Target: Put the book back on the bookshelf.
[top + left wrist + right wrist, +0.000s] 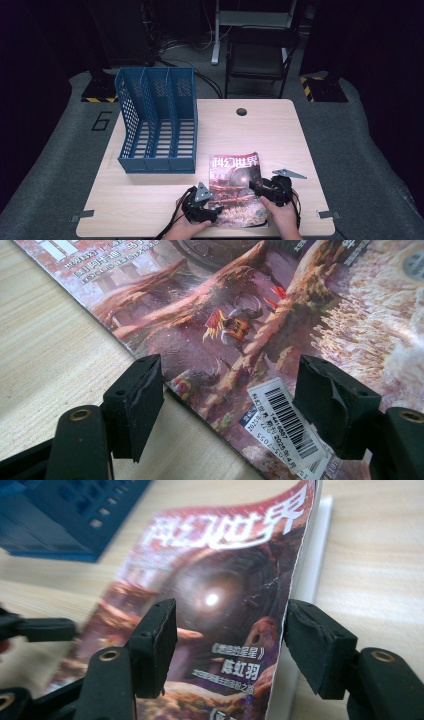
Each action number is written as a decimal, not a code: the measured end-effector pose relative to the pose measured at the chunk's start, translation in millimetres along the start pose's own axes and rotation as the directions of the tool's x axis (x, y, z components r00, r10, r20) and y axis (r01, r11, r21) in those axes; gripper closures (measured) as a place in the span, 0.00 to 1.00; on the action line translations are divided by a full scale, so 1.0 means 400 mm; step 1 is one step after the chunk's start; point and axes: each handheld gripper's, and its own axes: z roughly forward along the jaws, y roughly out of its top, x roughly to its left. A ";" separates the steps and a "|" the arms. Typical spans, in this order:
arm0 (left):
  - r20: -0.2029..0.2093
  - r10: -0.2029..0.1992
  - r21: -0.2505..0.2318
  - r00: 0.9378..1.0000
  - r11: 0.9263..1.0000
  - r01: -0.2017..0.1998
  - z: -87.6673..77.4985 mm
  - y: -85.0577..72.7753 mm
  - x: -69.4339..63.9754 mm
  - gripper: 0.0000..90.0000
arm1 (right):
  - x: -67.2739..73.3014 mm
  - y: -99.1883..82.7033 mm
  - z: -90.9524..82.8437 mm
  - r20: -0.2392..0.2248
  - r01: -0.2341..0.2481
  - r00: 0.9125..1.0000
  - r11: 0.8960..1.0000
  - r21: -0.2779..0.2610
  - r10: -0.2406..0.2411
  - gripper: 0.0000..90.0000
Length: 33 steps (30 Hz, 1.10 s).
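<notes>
A magazine lies flat near the front edge of the table, right of the middle, its red cover face up. The left gripper sits at the magazine's near left corner — jaws spread wide, one over bare wood, the other over the barcode label, nothing clamped. The right gripper straddles the magazine's right edge, where the cover lifts off the pages — jaws well apart, pads not pressing. A blue file rack stands toward the back left.
</notes>
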 end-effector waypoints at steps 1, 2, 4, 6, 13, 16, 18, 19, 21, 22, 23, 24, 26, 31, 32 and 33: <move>0.000 0.000 0.000 1.000 1.000 0.000 0.000 0.000 0.000 0.30 | 0.002 0.002 -0.003 -0.011 -0.004 1.000 1.000 -0.008 0.004 0.42; 0.000 -0.003 -0.001 1.000 1.000 0.003 0.000 0.000 0.000 0.30 | 0.003 0.004 -0.007 -0.023 0.000 1.000 1.000 -0.016 0.000 0.43; 0.001 -0.007 -0.005 1.000 1.000 0.007 0.001 -0.001 -0.001 0.30 | 0.005 0.008 -0.012 -0.038 -0.005 0.999 1.000 -0.024 0.004 0.43; 0.000 0.000 0.002 1.000 1.000 0.000 0.000 0.001 0.000 0.30 | 0.008 0.010 -0.016 -0.054 -0.023 0.998 0.999 -0.025 0.021 0.44; -0.001 -0.005 -0.002 1.000 1.000 0.005 0.001 0.000 -0.001 0.30 | 0.010 0.003 -0.022 -0.041 -0.020 0.999 1.000 -0.005 0.019 0.47; 0.000 -0.004 -0.003 1.000 1.000 0.004 0.001 0.000 -0.001 0.30 | 0.015 0.004 -0.023 -0.051 -0.022 0.998 1.000 -0.011 0.021 0.47; 0.000 -0.001 -0.001 1.000 1.000 0.001 0.000 0.000 0.000 0.30 | 0.018 0.005 -0.025 -0.051 -0.026 0.998 1.000 -0.006 0.026 0.48; 0.000 -0.009 -0.006 1.000 1.000 0.009 0.001 -0.001 -0.001 0.30 | 0.019 0.005 -0.026 -0.051 -0.027 0.998 1.000 -0.005 0.027 0.48; 0.000 -0.003 -0.011 1.000 1.000 0.003 0.001 -0.002 0.000 0.30 | 0.021 0.005 -0.027 -0.055 -0.029 0.998 1.000 -0.009 0.029 0.48; 0.000 -0.009 -0.017 1.000 1.000 0.009 0.002 -0.003 -0.001 0.30 | 0.022 0.006 -0.027 -0.055 -0.024 0.998 1.000 -0.009 0.024 0.48; 0.007 -0.006 -0.008 1.000 1.000 0.006 0.000 -0.003 0.000 0.30 | 0.023 0.007 -0.026 -0.058 -0.018 0.998 1.000 -0.013 0.017 0.48; 0.008 -0.007 -0.011 1.000 1.000 0.007 0.000 -0.004 0.000 0.30 | 0.025 0.008 -0.026 -0.061 -0.019 0.998 1.000 -0.012 0.018 0.48; 0.004 -0.004 -0.021 1.000 1.000 0.005 0.000 -0.006 -0.001 0.30 | 0.025 0.011 -0.021 -0.060 -0.016 0.998 1.000 -0.010 0.015 0.48; 0.005 -0.006 -0.033 1.000 0.999 0.006 0.000 -0.010 -0.001 0.30 | 0.012 0.017 -0.007 -0.055 -0.026 0.998 1.000 -0.004 0.026 0.48; 0.005 -0.003 -0.037 1.000 0.999 0.003 0.000 -0.011 0.000 0.30 | 0.011 0.018 -0.004 -0.053 -0.030 0.998 1.000 -0.002 0.030 0.48; 0.005 -0.003 -0.038 1.000 0.999 0.003 0.000 -0.011 0.000 0.30 | 0.008 0.019 -0.001 -0.054 -0.034 0.998 0.999 0.001 0.034 0.48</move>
